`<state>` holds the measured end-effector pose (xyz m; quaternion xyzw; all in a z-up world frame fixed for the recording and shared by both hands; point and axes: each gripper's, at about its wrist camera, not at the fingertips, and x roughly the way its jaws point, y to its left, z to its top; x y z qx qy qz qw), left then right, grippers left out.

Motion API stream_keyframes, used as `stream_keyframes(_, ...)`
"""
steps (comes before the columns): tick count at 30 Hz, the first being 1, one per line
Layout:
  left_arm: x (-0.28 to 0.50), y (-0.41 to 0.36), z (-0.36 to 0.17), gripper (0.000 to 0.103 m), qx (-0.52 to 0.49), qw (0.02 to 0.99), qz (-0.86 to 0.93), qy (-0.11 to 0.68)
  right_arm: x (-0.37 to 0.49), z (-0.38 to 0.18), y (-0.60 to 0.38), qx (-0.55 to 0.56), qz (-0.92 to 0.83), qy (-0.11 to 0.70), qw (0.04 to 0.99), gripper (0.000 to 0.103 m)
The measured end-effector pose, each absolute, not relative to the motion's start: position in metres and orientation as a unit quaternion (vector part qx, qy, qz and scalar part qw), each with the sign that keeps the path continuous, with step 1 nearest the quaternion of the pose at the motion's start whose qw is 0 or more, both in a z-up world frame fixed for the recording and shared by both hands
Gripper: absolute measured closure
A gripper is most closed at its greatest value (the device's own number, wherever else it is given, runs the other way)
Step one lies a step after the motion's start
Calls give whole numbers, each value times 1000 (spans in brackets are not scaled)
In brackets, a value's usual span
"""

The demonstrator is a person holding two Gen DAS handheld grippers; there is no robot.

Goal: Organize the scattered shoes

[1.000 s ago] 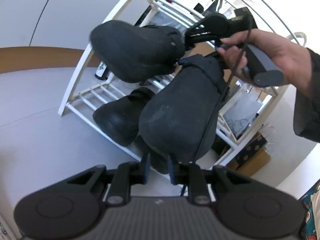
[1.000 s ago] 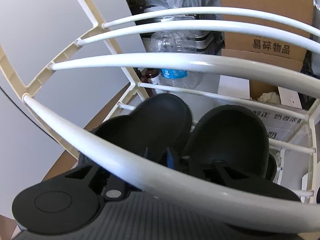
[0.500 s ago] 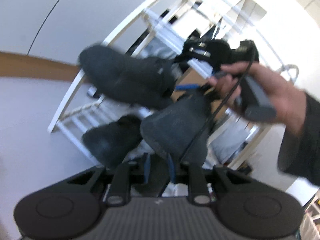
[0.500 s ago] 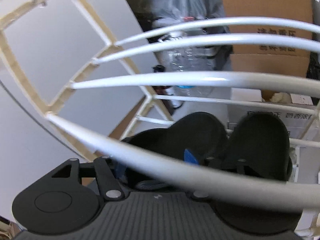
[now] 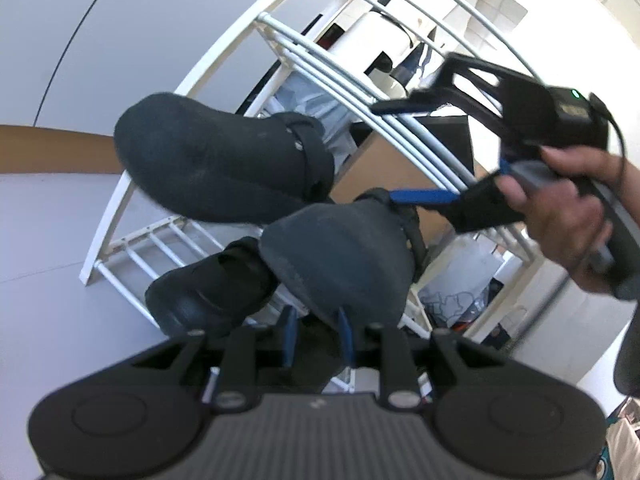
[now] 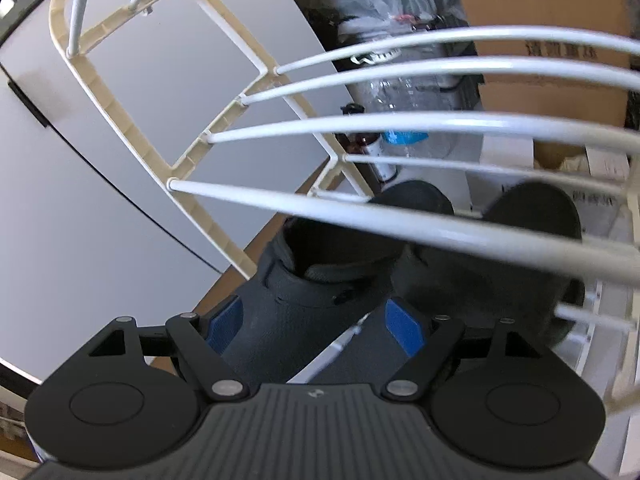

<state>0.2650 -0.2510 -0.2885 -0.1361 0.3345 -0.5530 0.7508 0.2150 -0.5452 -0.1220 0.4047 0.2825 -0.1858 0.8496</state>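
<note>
Black slip-on shoes are the subject: 1 shoe [image 5: 224, 168] lies on the middle tier of the white rack [image 5: 120, 184], and a 2nd shoe [image 5: 340, 264] sits just beside it, heel toward the left-wrist camera. A 3rd dark shoe [image 5: 208, 292] rests on the bottom tier. The left gripper [image 5: 316, 338] has its blue fingers [image 5: 289, 336] close together at the heel of the 2nd shoe and is starting to part them; whether the pads press on the heel cannot be told. In the right-wrist view the right gripper [image 6: 316, 322] has its fingers [image 6: 404, 326] wide apart and opening, standing either side of the heel of the 1st shoe [image 6: 320, 280] without pressing it; its partner [image 6: 516, 232] lies alongside under the rack's rails [image 6: 400, 224]. A hand [image 5: 568, 208] carries this gripper. Behind the rack stand a cardboard box [image 6: 552, 40] and a plastic bottle [image 6: 400, 80]. Judged step: release of a pair onto the tier. The next move calls for drawing both grippers straight back, clear of the rails, without dragging the heels out of line.
</note>
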Motion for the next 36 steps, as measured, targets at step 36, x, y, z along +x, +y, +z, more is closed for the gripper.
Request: stream_keyframes(36,368,-248,-239,55,-56,828,-430,356,104,-221,-540,447,-188,282,828,16)
